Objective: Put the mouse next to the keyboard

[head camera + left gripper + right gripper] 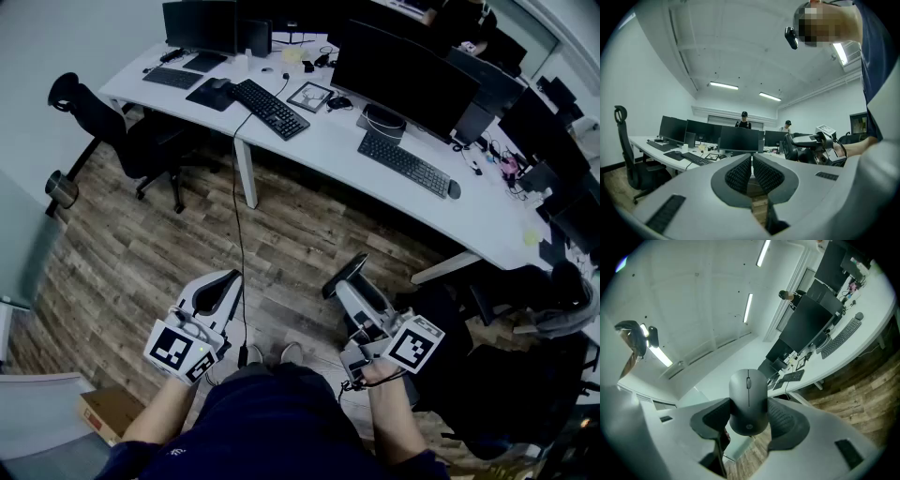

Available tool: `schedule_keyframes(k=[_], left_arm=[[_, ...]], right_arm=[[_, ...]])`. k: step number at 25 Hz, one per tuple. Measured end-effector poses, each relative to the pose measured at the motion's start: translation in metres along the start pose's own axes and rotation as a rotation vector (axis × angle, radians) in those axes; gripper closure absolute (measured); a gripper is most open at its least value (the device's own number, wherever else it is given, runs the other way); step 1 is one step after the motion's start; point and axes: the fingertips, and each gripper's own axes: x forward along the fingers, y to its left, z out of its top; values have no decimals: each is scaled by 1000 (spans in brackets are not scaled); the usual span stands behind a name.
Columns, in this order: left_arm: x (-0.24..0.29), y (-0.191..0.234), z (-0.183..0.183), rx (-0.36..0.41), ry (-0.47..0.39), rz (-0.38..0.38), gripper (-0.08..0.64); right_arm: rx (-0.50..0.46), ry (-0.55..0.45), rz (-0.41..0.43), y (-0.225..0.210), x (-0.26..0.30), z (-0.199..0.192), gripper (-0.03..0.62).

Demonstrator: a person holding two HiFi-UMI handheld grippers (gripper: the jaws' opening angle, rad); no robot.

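A grey mouse sits between the pads of my right gripper, which is shut on its sides, wheel end pointing away from me. In the head view that gripper hangs over the wood floor, well short of the white desk. On the desk lie a black keyboard under a wide monitor, and another keyboard further left. My left gripper is also over the floor, its pads pressed together with nothing between them.
A second mouse lies at the right end of the nearer keyboard. Office chairs stand at the left, and another chair at the right. A cable hangs from the desk to the floor. Two people stand behind the monitors.
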Motion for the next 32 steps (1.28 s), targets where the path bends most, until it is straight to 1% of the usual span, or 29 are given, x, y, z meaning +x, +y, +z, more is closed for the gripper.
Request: schedule_keyframes(k=[13, 26, 32], left_arm=[[16, -15, -7, 0, 8, 7, 522], [31, -32, -8, 11, 13, 22, 522], [39, -32, -7, 12, 17, 23, 522]], right_arm=[[-7, 4, -17, -20, -10, 8, 339], [6, 16, -7, -38, -23, 20, 339], [10, 20, -2, -42, -21, 26, 340]])
